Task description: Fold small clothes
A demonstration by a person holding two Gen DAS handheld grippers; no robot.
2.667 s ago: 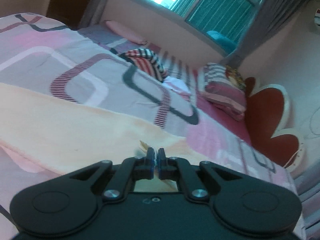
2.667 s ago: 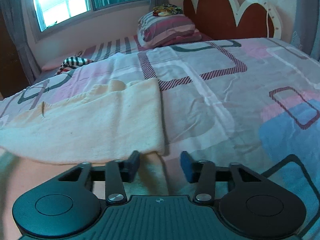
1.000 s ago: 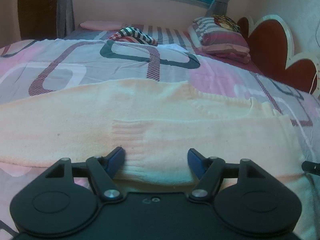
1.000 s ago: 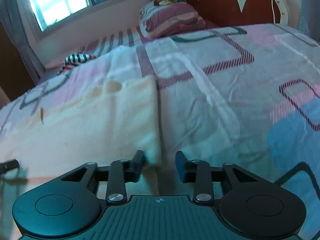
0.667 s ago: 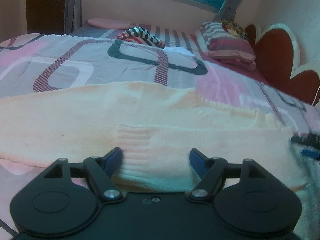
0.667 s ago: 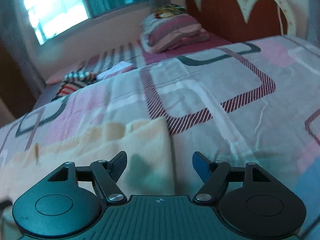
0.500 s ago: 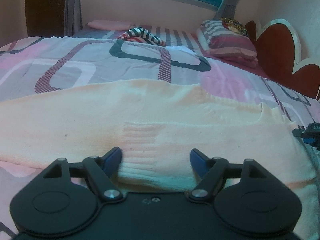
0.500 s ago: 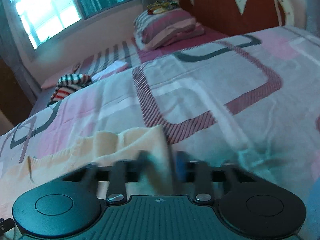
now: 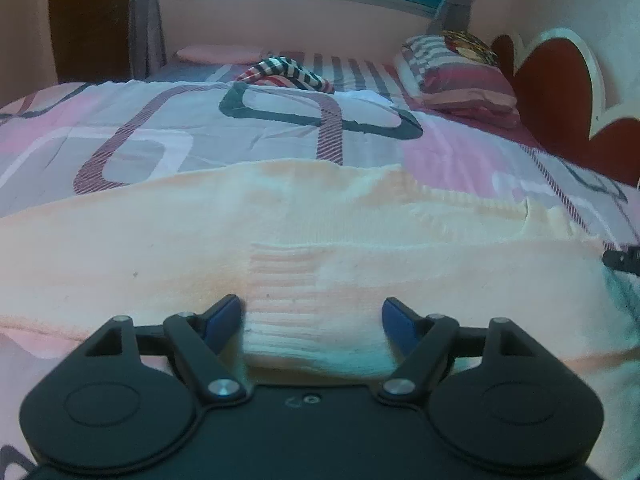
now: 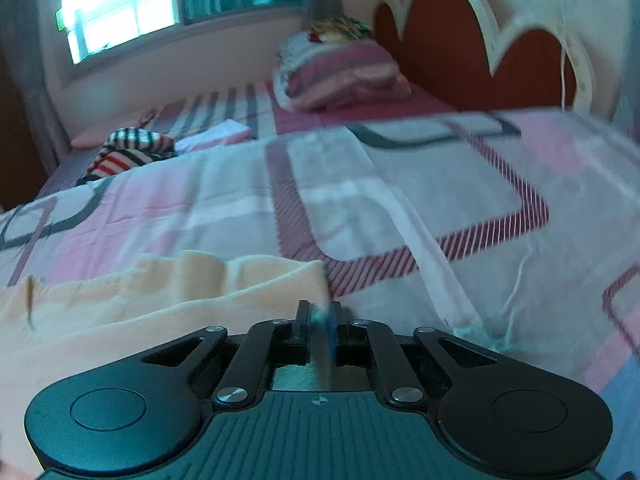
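Left gripper: the left gripper (image 9: 312, 316) is standing with its two fingers wide apart, and the ribbed cuff (image 9: 316, 336) of the sweater is lying in the gap between them, touching neither blue pad as far as the view is showing.

Right gripper: the right gripper (image 10: 320, 322) is pressing its fingers together on the corner edge of the sweater (image 10: 168, 300); the picture is blurring here, so the exact contact is not sharp.

Sweater: the cream sweater (image 9: 280, 232) is lying flat across the bedcover, spreading to the left, to the right and ahead of the left gripper. In the right wrist view it is lying to the left of the fingers, and its right edge is ending just at them.

Edges: the far edge of the sweater is running ahead of the left gripper, with a small notch at the far right. The near edge is passing under the fingers.

Open room: the bedcover (image 10: 420, 208) is lying bare ahead and to the right of the right gripper, and ahead of the left gripper beyond the sweater.

Other things: a striped cloth (image 9: 286, 72) is lying far ahead, well apart from the sweater. A pillow stack (image 9: 460, 76) is sitting far ahead to the right, near the red headboard (image 10: 472, 60). A window (image 10: 116, 12) is showing far ahead.

Neighbour tool: a dark tip of the other gripper is showing at the right edge of the left wrist view.
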